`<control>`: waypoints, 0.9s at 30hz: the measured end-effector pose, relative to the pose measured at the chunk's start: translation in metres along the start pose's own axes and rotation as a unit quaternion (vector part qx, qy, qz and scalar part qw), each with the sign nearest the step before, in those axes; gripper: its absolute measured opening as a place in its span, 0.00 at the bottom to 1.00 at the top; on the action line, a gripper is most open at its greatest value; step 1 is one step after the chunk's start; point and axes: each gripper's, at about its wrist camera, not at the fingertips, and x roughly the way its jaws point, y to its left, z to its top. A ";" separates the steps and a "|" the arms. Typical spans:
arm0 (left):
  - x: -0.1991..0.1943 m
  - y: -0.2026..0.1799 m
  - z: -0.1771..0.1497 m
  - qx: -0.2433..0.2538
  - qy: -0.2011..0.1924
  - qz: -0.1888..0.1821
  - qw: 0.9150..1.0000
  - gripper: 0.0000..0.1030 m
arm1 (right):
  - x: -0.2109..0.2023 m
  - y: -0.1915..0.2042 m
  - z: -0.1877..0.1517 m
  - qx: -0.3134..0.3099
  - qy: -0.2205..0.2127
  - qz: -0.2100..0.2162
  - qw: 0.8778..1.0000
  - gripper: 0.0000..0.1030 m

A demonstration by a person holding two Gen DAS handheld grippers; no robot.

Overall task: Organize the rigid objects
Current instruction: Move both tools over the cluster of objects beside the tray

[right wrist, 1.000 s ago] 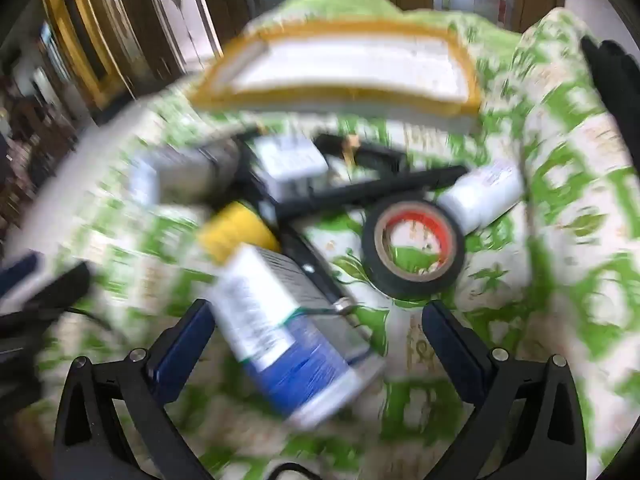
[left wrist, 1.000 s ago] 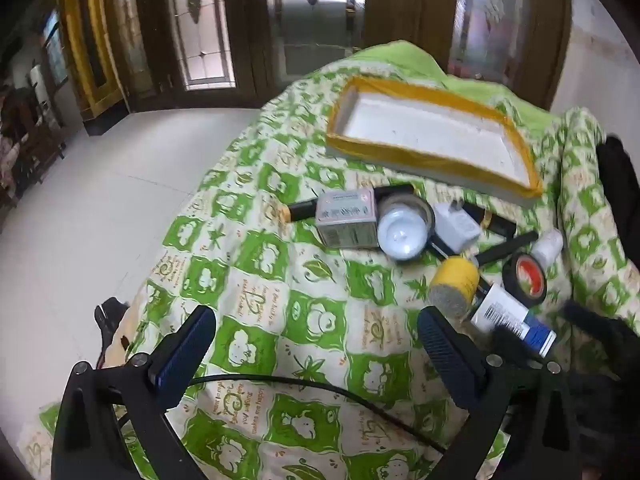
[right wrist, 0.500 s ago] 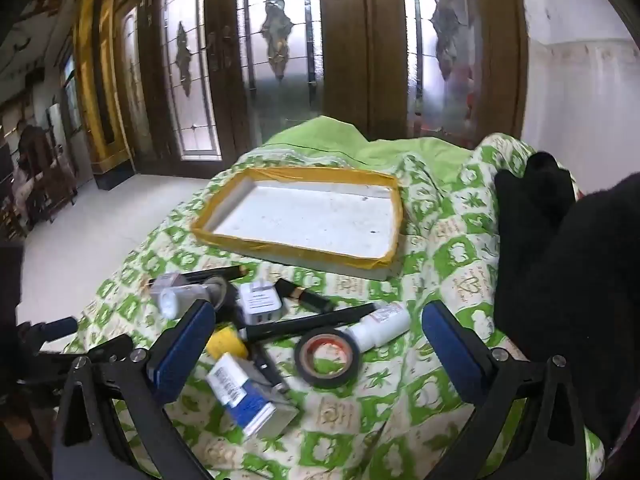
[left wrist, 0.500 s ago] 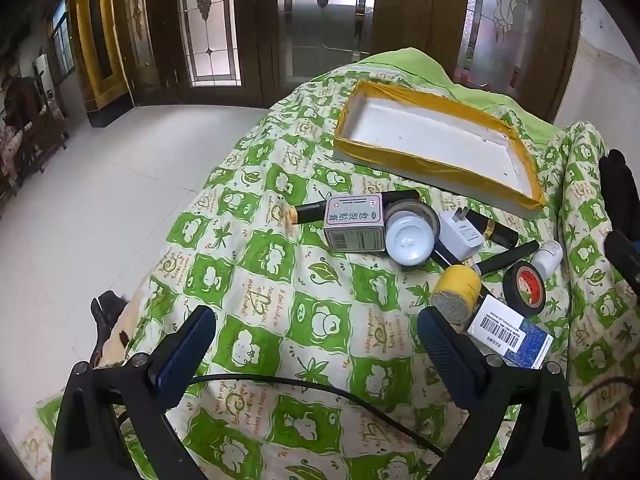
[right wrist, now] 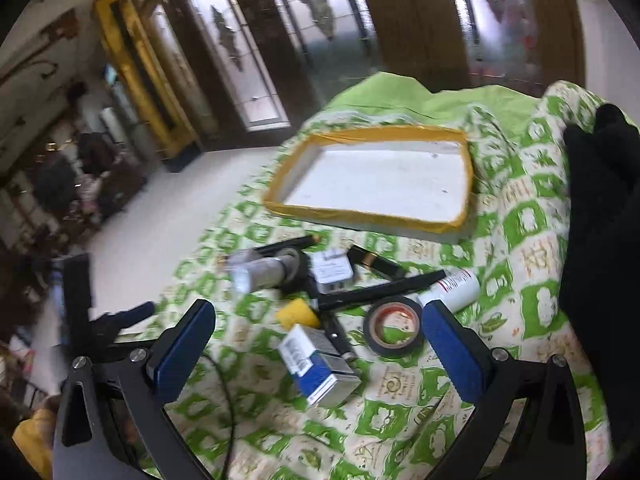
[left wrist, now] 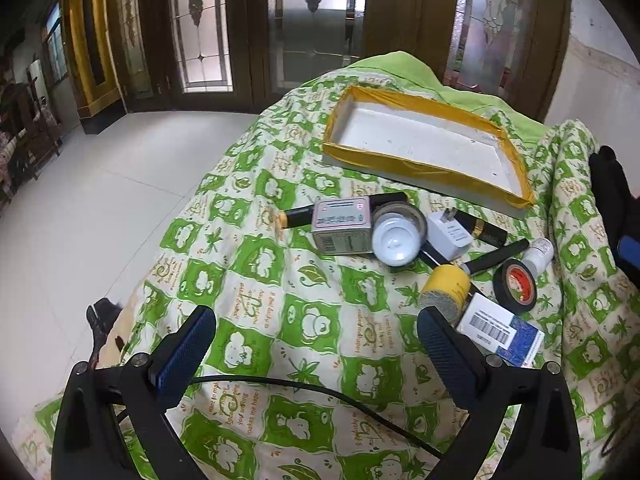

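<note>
Where white tile floor (left wrist: 80, 216) ends, green-checked quilt (left wrist: 248, 344) begins.

Left gripper (left wrist: 316, 344): we hold it low, its blue-padded fingers (left wrist: 186, 354) spread wide, nothing between them.
Right gripper (right wrist: 316, 340): we hold it level, fingers (right wrist: 452, 350) equally wide apart, gripping nothing.

The green-and-cream checked bedspread (left wrist: 248, 344) lies bare on the near left, crossed only by a thin black cable (left wrist: 280, 382). Further on, the cluttered small items, from silver rectangular tin (left wrist: 342, 226) to black tape roll (left wrist: 516, 286), block the approach to the yellow-rimmed white tray (left wrist: 424, 148).
</note>
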 end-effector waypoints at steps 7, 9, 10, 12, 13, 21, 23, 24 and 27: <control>-0.002 -0.016 -0.004 0.032 -0.003 -0.008 0.999 0.99 | 0.013 -0.037 -0.005 0.051 0.006 -0.012 0.999 0.95; -0.001 -0.017 -0.004 0.034 -0.001 -0.007 0.999 0.99 | 0.019 -0.035 -0.005 0.047 0.016 -0.009 0.999 0.93; -0.002 -0.016 -0.004 0.032 -0.001 -0.007 0.999 0.99 | 0.020 -0.035 -0.005 0.043 0.016 -0.008 0.999 0.93; -0.002 -0.015 -0.005 0.030 -0.001 -0.008 1.000 0.99 | 0.022 -0.031 -0.006 0.031 0.013 -0.018 0.999 0.93; -0.002 -0.015 -0.005 0.030 -0.001 -0.008 1.000 0.99 | 0.022 -0.031 -0.006 0.030 0.013 -0.019 0.999 0.93; -0.001 -0.015 -0.006 0.031 -0.001 -0.008 1.000 0.99 | 0.025 -0.040 -0.009 0.046 0.015 -0.026 0.999 0.93; -0.002 -0.015 -0.006 0.031 0.000 -0.008 0.999 0.99 | 0.026 -0.041 -0.010 0.047 0.017 -0.028 0.998 0.93; -0.002 -0.015 -0.007 0.031 -0.001 -0.008 0.999 0.99 | 0.026 -0.041 -0.010 0.049 0.019 -0.030 0.998 0.93; -0.002 -0.015 -0.007 0.031 0.000 -0.007 1.000 0.99 | 0.028 -0.041 -0.011 0.049 0.023 -0.032 0.998 0.93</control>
